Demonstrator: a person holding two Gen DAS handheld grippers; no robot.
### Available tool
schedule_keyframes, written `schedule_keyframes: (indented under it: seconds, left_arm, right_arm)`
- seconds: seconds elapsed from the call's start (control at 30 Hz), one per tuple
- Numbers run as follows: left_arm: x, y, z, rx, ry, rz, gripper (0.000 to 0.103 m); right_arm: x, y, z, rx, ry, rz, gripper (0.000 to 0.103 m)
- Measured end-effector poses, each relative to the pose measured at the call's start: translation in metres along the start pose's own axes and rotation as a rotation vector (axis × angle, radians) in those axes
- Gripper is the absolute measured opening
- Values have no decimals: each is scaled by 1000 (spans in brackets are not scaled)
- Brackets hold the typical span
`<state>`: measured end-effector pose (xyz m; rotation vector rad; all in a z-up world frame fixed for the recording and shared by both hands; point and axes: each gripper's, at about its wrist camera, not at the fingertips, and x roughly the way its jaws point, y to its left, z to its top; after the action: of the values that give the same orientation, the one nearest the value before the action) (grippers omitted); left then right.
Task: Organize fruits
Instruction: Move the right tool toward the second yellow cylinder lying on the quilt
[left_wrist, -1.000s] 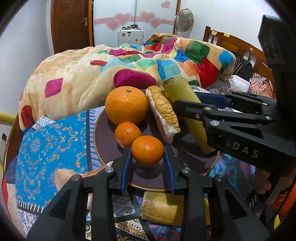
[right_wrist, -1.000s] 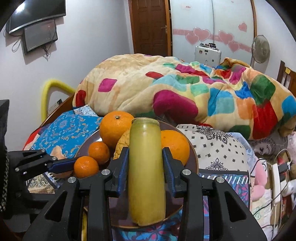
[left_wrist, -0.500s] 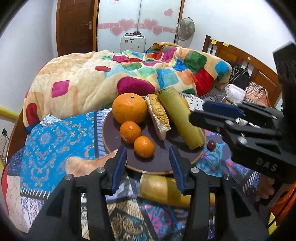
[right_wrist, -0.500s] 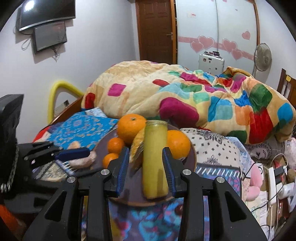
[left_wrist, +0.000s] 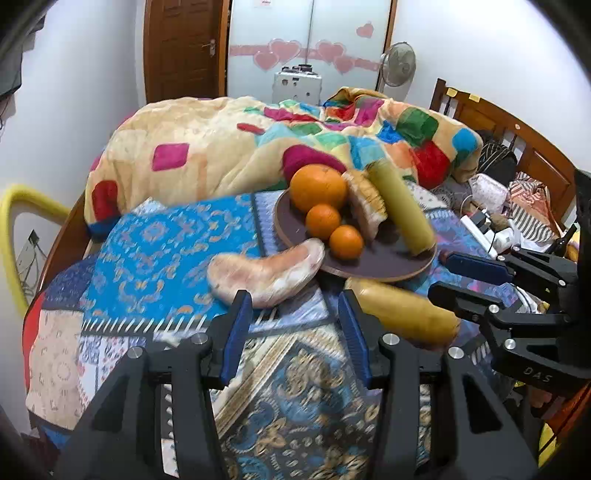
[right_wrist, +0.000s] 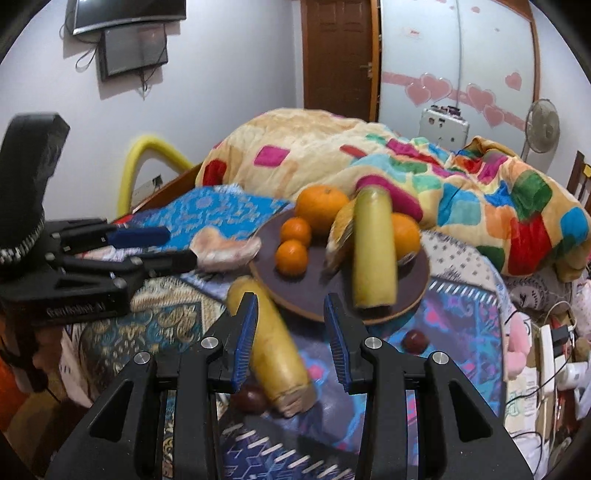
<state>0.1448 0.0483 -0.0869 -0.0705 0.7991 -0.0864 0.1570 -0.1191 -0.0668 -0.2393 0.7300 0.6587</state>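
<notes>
1. Judging the risk first: the pale pink curved fruit (left_wrist: 267, 271) lies with one end touching the rim of the round brown plate (left_wrist: 373, 267), so a careless nudge could tip the plate on the soft patterned bedspread (left_wrist: 177, 243) and roll the fruit off.
2. A long yellow fruit (right_wrist: 275, 345) lies on the bedspread just below the plate, with a small dark red fruit (right_wrist: 415, 341) beside it and another dark round one near its cut end (blurred, hard to name); both small ones could roll away.
3. The plate holds one large orange (left_wrist: 318, 188), two small oranges (left_wrist: 323, 221), a tan wedge-shaped piece, a greenish-yellow cylinder-shaped fruit (left_wrist: 400, 208) and, in the right view, another orange behind it.
4. Left gripper (left_wrist: 291, 332): jaws spread, nothing between them.
5. Right gripper (right_wrist: 290, 336): jaws spread and empty, above the long yellow fruit.
</notes>
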Motion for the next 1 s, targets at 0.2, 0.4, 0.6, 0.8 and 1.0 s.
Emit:
schedule_keyframes:
  seconds: [0.2,0.4,0.6,0.8,1.0]
  left_arm:
    - [8,12,-18,-14,42,-4,49]
    - [14,16,-28,-14,61,-12,49]
    - [13,11,-33,-16,66,-25,48]
    - [8,0,-37,-3,67,-37,49]
    - [1,-18,-40,4,63,-59,49]
  right_arm:
    - [21,9,-11,-19,67,19,34]
    - [31,13,-11,-42,87,18,41]
    - [32,11,-13,-67,124,36,40]
    - [16,2,-23,-48,127,44,36]
    - [-10,-13,-34,9,100,-20,28]
